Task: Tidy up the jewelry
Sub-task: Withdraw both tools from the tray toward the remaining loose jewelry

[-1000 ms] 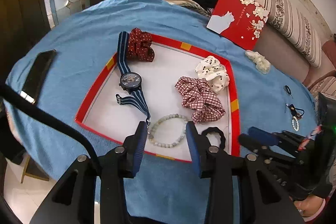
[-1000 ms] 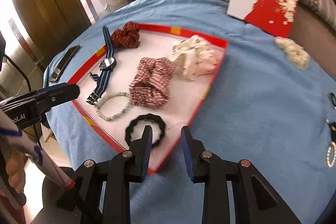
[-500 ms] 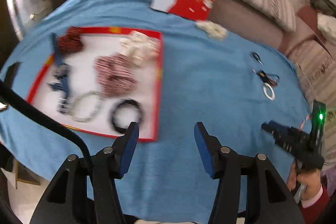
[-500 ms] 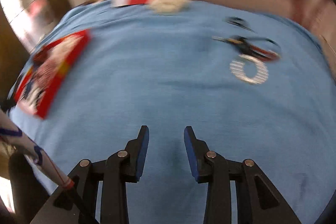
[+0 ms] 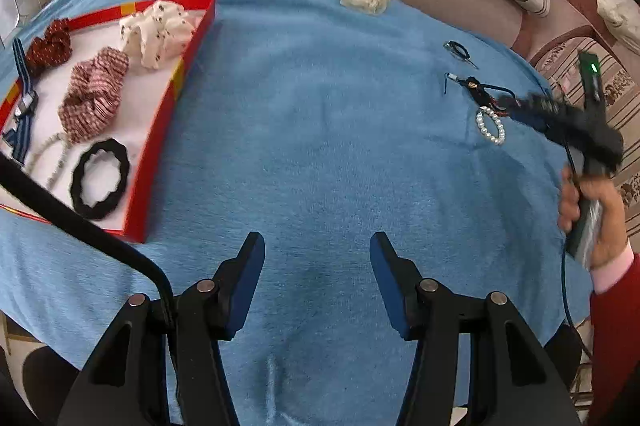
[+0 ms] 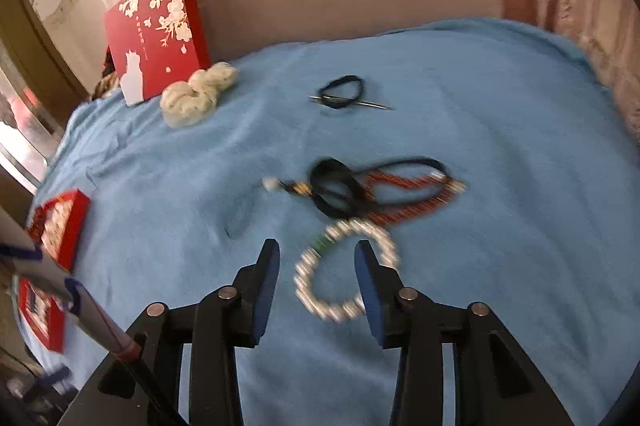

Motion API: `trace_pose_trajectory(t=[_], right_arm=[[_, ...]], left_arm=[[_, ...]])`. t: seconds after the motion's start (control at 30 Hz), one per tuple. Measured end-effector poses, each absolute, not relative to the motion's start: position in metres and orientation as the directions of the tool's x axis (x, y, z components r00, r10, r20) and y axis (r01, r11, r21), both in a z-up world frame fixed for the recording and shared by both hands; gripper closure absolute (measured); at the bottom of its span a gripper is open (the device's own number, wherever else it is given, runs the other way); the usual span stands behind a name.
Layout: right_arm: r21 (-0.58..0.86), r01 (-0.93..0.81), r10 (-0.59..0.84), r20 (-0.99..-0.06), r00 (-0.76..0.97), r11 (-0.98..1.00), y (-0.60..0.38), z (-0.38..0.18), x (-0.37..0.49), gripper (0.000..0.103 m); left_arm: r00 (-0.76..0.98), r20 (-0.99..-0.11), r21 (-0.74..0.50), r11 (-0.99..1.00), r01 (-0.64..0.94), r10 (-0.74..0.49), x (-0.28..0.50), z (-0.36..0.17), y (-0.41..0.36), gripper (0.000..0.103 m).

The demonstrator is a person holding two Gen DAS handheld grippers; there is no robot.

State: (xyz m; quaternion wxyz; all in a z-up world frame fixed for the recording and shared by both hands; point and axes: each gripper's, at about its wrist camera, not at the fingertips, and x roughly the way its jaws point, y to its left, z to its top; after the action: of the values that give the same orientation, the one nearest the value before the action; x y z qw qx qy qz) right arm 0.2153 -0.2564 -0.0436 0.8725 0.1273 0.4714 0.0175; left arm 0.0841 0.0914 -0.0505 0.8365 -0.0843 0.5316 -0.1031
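A red-rimmed white tray (image 5: 168, 130) at the left holds scrunchies, a striped watch, a bead bracelet and a black hair tie (image 5: 100, 178). On the blue cloth to the right lie a white pearl bracelet (image 6: 346, 270), a red and black cord tangle (image 6: 380, 194) and a small black loop with a pin (image 6: 344, 94). My right gripper (image 6: 316, 266) is open and empty, its fingers on either side of the pearl bracelet, just above it. It shows blurred in the left wrist view (image 5: 516, 110). My left gripper (image 5: 316, 266) is open and empty over bare cloth.
A cream scrunchie (image 6: 198, 94) lies at the far edge beside a red box lid (image 6: 156, 30) leaning on a sofa. The blue cloth (image 5: 320, 106) covers a round table. A striped cushion lies behind.
Both grippers have swung right, away from the tray. The right gripper moved from the black hair tie in the tray to the pearl bracelet and has opened wider. The left gripper has opened wider too.
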Motion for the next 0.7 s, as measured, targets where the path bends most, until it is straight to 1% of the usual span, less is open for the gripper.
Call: trace_pose_trajectory(t=[0.03,0.1,0.2,0.23,0.27,0.3,0.4,0.6,0.7], right_arm=[[0.253,0.105,0.154,-0.816,0.557,0.962,-0.257,-0.046,0.222,0.059],[0.282,0.168,0.144,-0.817,0.558,0.945,-0.263,-0.053,0.237,0.052],[0.320,0.260,0.136,-0.828,0.544,0.911,-0.272,-0.067,0.252,0.051],[0.330,0.281,0.134,-0.829,0.544,0.901,-0.274,-0.070,0.255,0.061],[0.342,0.295,0.142,-0.832,0.537,0.892,-0.276,-0.073,0.259,0.089],[0.352,0.300,0.156,-0.837,0.524,0.887,-0.275,-0.076,0.263,0.095],[0.371,0.262,0.186,-0.825,0.534,0.891,-0.265,-0.070,0.264,0.098],[0.514,0.051,0.423,-0.754,0.502,0.856,-0.211,-0.043,0.228,0.098],[0.585,-0.045,0.540,-0.713,0.448,0.810,-0.177,-0.033,0.199,0.098]], left_arm=[[0.409,-0.873,-0.254,0.964,0.079,-0.264,0.085,-0.053,0.091,0.050],[0.402,-0.875,-0.263,0.962,0.074,-0.270,0.087,-0.057,0.092,0.050],[0.399,-0.876,-0.268,0.961,0.066,-0.272,0.091,-0.062,0.094,0.050],[0.398,-0.876,-0.269,0.961,0.063,-0.271,0.091,-0.063,0.095,0.050],[0.398,-0.877,-0.267,0.962,0.060,-0.269,0.091,-0.064,0.096,0.050],[0.399,-0.877,-0.266,0.962,0.058,-0.266,0.091,-0.064,0.097,0.050],[0.408,-0.875,-0.265,0.963,0.049,-0.261,0.089,-0.063,0.102,0.050],[0.424,-0.867,-0.278,0.960,0.021,-0.261,0.079,-0.057,0.115,0.050],[0.437,-0.861,-0.287,0.958,0.003,-0.259,0.074,-0.051,0.121,0.050]])
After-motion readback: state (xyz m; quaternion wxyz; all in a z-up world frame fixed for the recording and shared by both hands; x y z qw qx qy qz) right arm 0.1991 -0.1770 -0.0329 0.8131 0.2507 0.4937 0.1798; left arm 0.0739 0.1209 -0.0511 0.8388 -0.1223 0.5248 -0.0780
